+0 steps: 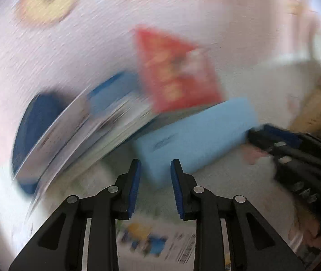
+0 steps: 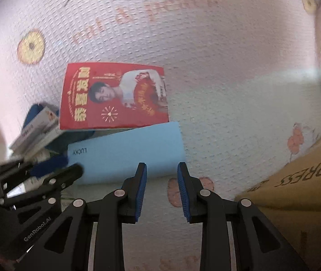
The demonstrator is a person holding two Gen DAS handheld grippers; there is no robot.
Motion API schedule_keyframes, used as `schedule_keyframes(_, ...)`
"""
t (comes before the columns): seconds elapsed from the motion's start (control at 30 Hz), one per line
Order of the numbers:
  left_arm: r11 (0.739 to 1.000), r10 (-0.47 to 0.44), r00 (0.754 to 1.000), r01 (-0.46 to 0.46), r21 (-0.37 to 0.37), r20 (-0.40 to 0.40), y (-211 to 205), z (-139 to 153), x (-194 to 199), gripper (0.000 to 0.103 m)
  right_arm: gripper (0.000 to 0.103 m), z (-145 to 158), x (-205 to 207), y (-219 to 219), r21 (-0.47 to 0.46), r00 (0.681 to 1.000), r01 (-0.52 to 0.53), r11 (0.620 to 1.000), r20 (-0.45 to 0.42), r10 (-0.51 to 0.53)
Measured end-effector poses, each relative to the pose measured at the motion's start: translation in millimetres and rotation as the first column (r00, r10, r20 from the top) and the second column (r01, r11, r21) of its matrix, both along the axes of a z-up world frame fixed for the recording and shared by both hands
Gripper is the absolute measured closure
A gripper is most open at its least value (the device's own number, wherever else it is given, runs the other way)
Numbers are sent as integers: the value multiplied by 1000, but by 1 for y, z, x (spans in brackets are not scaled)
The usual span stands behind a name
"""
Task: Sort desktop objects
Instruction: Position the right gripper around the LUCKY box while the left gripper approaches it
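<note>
A light blue flat box (image 2: 126, 153) marked LUCKY lies on the pink printed cloth (image 2: 217, 67). A red printed packet (image 2: 115, 97) rests just beyond it and overlaps its far edge. In the blurred left wrist view the same blue box (image 1: 194, 135) and red packet (image 1: 176, 72) sit ahead. My left gripper (image 1: 155, 167) hangs over the box's near corner, open, its pads not touching it. My right gripper (image 2: 162, 169) stands open above the box's near right edge with nothing pressed between the pads. Each gripper shows in the other's view at an end of the box: the left gripper (image 2: 54, 169) and the right gripper (image 1: 271, 133).
A leaning stack of white boxes (image 2: 34, 133) lies on a dark blue thing (image 1: 36, 122) left of the blue box. A brown cardboard carton (image 2: 296, 187) stands at the right. A printed sheet (image 1: 151, 241) lies under my left gripper.
</note>
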State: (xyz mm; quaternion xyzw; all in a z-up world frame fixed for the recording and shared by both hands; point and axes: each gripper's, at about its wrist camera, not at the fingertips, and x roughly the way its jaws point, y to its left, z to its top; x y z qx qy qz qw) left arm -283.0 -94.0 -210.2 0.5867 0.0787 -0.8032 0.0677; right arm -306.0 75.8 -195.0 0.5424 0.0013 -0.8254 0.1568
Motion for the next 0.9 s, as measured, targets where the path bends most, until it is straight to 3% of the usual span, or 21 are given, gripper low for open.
schedule_keyframes(0.03,997,48,999,-49,67,4,-7,-1,5,69,64,-2,-3,2,-13,1000,13,1000,12,-13)
schedule_keyframes(0.1,992,78,997,-76,102,-16,-12,0,9,69,55,-3,-4,-1,-32,1000,3,999,9,-3)
schedule_keyframes(0.3,988,76,996,-69,136,-45,-18,-2,4,65,54,-4,-10,-7,-21,1000,-4,1000,1,4)
schedule_keyframes(0.37,983,84,995,-75,166,-50,-20,-6,3,64,54,-6,-11,-12,50,1000,13,999,-2,-13)
schedule_keyframes(0.5,985,61,996,-49,166,-71,-22,-7,-1,61,48,5,-6,-25,147,990,5,989,-143,16)
schedule_keyframes(0.6,986,59,995,-45,159,-84,-21,-7,1,61,47,0,-18,-29,150,997,-6,989,-70,16)
schedule_keyframes(0.83,986,34,995,-18,165,-94,-18,-8,10,63,45,-5,-21,-26,2,999,15,1000,40,-15)
schedule_keyframes(0.9,986,14,995,2,168,-96,-17,-11,5,65,45,-2,-14,-32,20,1000,16,1000,18,-17)
